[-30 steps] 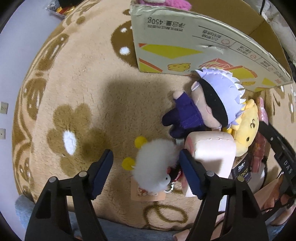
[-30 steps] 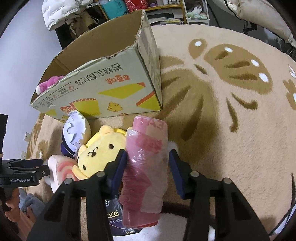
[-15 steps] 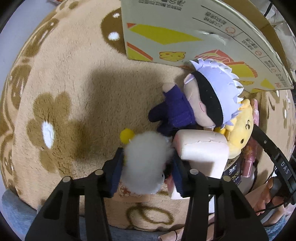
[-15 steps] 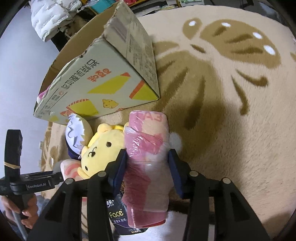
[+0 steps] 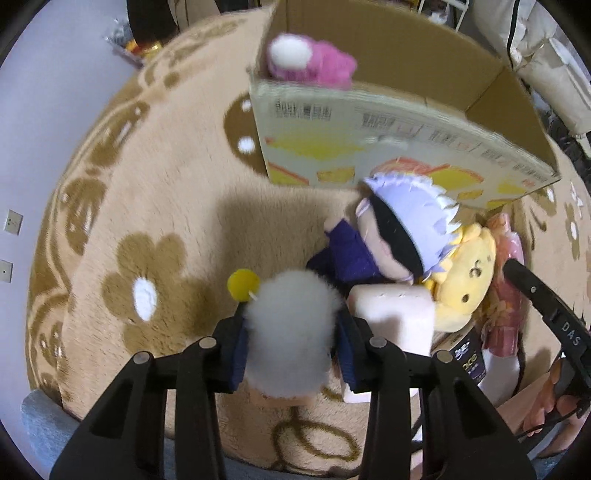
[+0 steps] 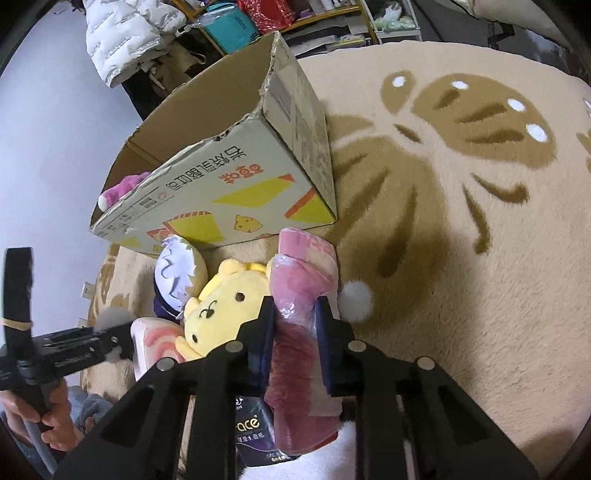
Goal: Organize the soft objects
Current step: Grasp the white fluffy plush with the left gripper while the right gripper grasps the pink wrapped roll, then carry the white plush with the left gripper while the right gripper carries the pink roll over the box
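My left gripper (image 5: 291, 347) is shut on a white fluffy toy (image 5: 295, 302) with a yellow ball ear, held just above the rug. My right gripper (image 6: 295, 325) has its jaws closing, and its pads press on a pink roll in clear wrap (image 6: 306, 258). Between the two lie a doll with lavender hair (image 5: 399, 229), a yellow bear plush (image 6: 225, 302) and a pink-and-white block plush (image 5: 395, 314). Behind them stands an open cardboard box (image 5: 369, 122) with a pink plush (image 5: 310, 62) inside at its left end.
A beige rug with brown flowers (image 5: 166, 184) covers the floor. A dark printed pack (image 6: 251, 428) lies under the pink roll, with a white pompom (image 6: 354, 295) beside it. A person's hand (image 6: 48, 424) holds the left gripper's handle. Shelves and a white jacket (image 6: 129, 33) stand behind the box.
The left jaws closed from wide apart onto the white fluffy toy and rose a little with it. The right jaws squeezed in on the pink roll.
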Demonstrator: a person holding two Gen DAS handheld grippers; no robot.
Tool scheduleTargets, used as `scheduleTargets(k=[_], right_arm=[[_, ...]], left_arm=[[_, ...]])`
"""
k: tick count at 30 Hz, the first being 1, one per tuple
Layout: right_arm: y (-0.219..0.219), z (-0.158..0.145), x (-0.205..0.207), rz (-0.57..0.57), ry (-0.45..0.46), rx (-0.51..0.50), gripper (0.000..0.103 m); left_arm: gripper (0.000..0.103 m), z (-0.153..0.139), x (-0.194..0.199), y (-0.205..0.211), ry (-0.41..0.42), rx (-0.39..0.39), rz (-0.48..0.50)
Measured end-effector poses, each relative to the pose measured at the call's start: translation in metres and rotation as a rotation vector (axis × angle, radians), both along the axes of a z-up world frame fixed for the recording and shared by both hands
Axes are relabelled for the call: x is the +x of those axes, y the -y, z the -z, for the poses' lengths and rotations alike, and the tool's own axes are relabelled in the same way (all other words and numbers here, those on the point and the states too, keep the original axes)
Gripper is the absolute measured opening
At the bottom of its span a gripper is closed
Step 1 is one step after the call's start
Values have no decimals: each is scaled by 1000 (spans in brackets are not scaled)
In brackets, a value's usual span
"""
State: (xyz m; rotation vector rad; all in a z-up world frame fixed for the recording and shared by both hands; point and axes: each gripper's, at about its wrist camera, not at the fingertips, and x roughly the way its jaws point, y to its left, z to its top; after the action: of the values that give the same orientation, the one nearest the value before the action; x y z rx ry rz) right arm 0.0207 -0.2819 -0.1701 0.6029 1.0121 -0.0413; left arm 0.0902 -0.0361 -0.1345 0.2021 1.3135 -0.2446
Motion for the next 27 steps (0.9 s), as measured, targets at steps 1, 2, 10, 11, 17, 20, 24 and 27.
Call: scheduleTargets(k=[1,2,10,11,17,20,24,27], right_arm=[[1,-1,0,4,1,-3,18],[3,-2,-1,7,7,-4,17],[-7,-34,-16,2,140,-87,16],[-9,-39,-18,-2,161,-102,16],[-18,-69,-26,-8,256,-166,16],[-20,-81,-29,-12,294,-187,15],[-26,-96,-26,-12,341,-201,15],[-28,-106,-29,-16,372,-220,15]], left_arm=[[38,-3,-1,0,16,-1,-1],[38,-8,-2,0,35,0,-4],[37,-53,-11,-5,211,-9,-30],[37,-55,-12,-8,228,-12,-32],[37,-94,-21,-8,390,-49,-25],[37,-101,-22,-9,441,-67,-20],[37,-115,-23,-7,508,-81,-11],[37,-124,-22,-7,546,-86,-7]])
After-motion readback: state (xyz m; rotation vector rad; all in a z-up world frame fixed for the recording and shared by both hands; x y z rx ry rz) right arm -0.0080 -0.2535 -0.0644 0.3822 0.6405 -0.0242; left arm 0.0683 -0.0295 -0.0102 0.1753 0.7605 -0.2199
